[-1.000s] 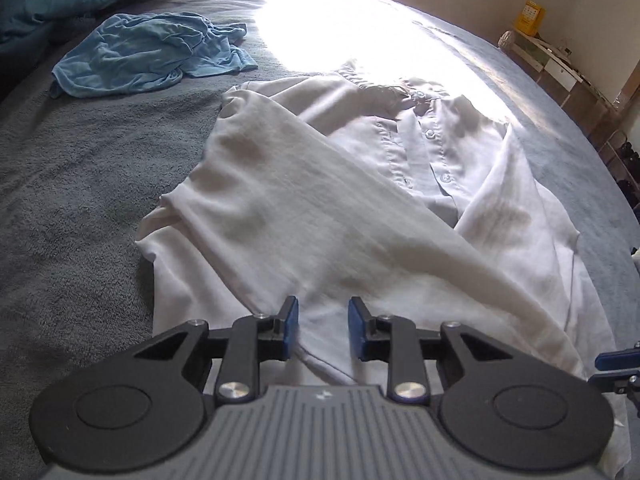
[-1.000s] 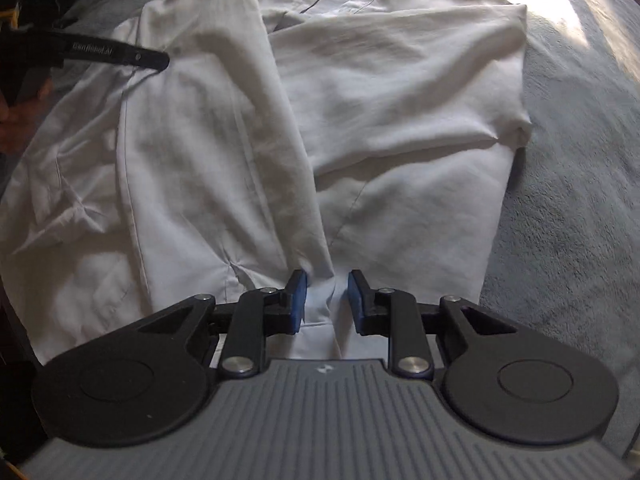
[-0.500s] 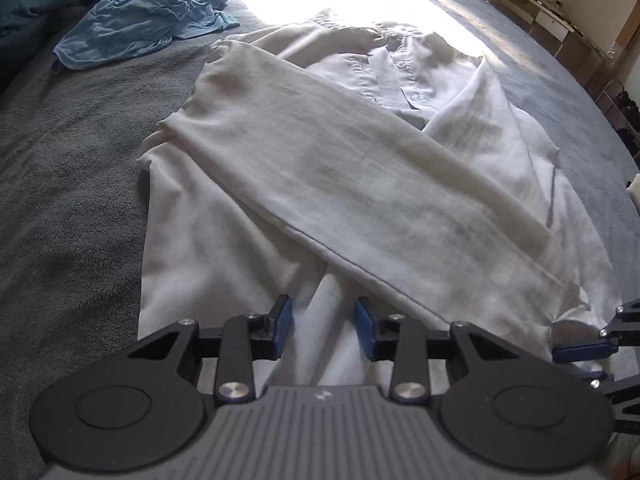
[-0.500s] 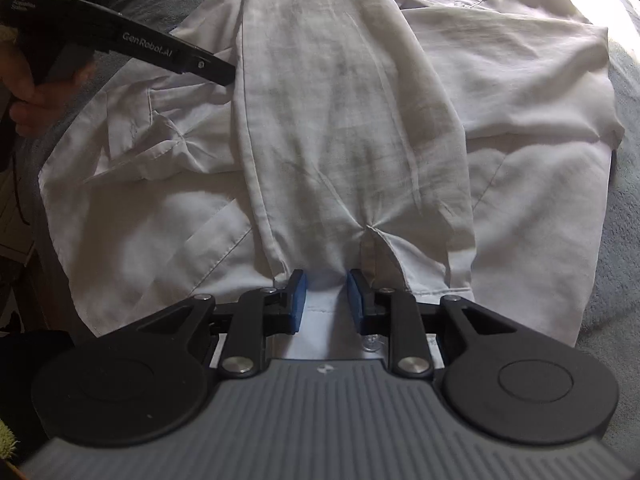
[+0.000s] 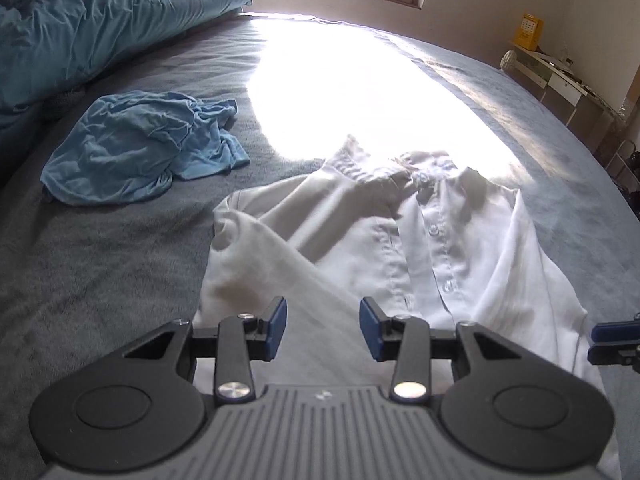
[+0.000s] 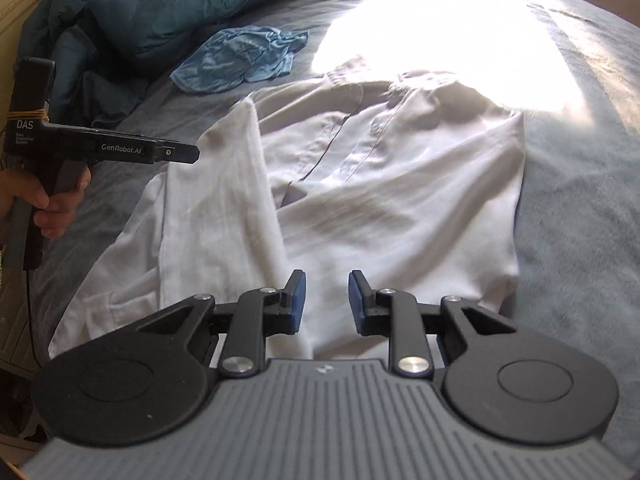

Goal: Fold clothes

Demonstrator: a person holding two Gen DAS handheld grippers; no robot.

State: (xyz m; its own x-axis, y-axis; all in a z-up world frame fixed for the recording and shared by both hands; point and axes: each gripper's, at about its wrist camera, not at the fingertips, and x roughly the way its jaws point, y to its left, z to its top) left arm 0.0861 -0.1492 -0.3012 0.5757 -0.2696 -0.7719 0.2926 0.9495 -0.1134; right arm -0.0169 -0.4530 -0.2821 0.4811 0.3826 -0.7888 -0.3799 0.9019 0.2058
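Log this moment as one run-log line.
task: fold clothes | white shirt: flat on bed, sleeves folded in | left claw: opening, empty | right claw: open, empty | blue garment: unfolded

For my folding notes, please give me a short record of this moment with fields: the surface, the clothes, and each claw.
surface: grey bed cover, with a bright patch of sunlight
white shirt: white button shirt lies spread, buttons up, one sleeve folded across the front
other garment: crumpled blue garment beyond the shirt, apart from it
bedding: blue duvet at the far edge
left claw: opening, pads not pressing the cloth
right claw: pads apart, over the shirt's lower part
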